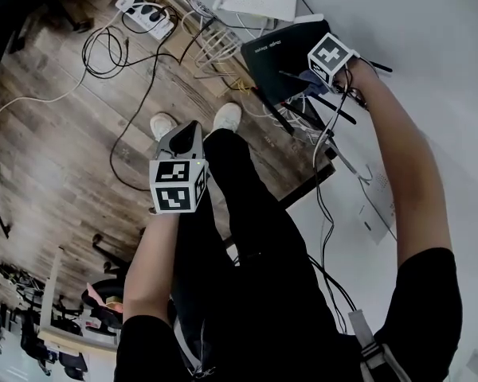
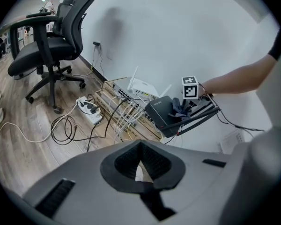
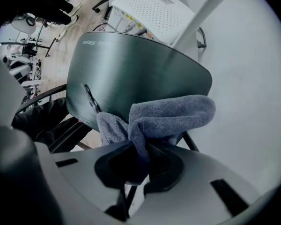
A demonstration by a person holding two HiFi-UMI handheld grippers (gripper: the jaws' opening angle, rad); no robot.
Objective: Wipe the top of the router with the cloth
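1. The left gripper (image 1: 179,183) hangs low beside the person's legs, well apart from the work. Its jaws are together with nothing between them.
2. The right gripper (image 3: 141,165) is clamped on a fold of blue-grey cloth (image 3: 171,114) and is by far the nearer tool.
3. The cloth bunches against the near edge of the dark router (image 3: 131,69). Its tilted top stretches straight ahead of the jaws, long axis running away toward the lettered far edge.
4. A forward stroke looks open across that top. Black antennas (image 1: 334,106) crowd the near edge, and the wall (image 3: 243,78) lies close on the right.
5. Just beyond the far edge sits a white router (image 3: 147,11), its antenna (image 3: 199,15) slanting up.
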